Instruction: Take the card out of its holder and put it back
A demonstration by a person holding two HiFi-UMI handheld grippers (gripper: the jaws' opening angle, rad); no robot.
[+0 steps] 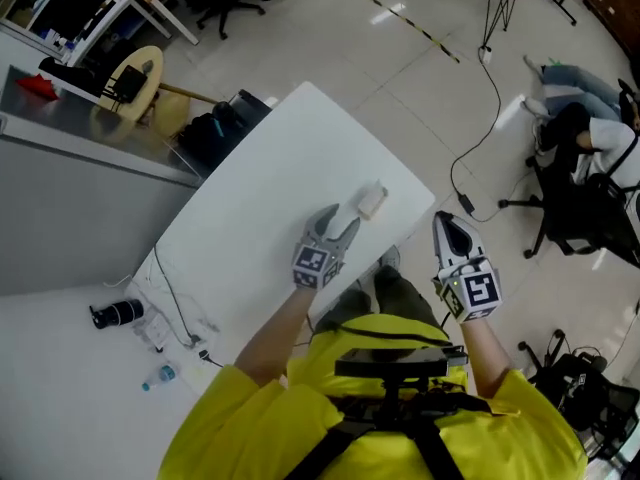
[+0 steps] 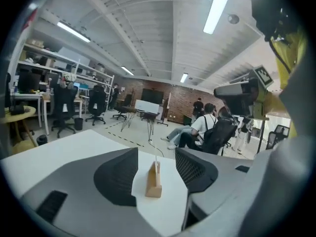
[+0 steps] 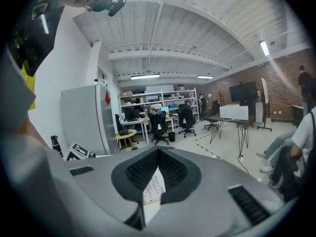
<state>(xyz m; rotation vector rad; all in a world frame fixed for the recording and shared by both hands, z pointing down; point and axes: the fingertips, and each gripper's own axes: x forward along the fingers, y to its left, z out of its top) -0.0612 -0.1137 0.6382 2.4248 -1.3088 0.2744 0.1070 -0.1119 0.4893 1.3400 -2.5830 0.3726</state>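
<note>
A small wooden card holder (image 1: 372, 200) stands on the white table (image 1: 250, 228) near its right edge. In the left gripper view the holder (image 2: 153, 184) sits upright just ahead of the jaws, and a thin pale edge rises from its slot. My left gripper (image 1: 340, 223) is open, its jaws apart on either side of the holder and not touching it. My right gripper (image 1: 448, 226) hangs off the table's right edge, beside the person's knee. It is shut on a white printed card (image 3: 154, 186), which is pinched between the ribbed pads (image 3: 136, 172).
A black bag (image 1: 215, 133) lies on the floor at the table's far left corner. A grey cabinet (image 1: 80, 218) stands to the left. An office chair (image 1: 580, 208) and a floor cable (image 1: 480, 138) are to the right. A person sits beyond the table (image 2: 205, 127).
</note>
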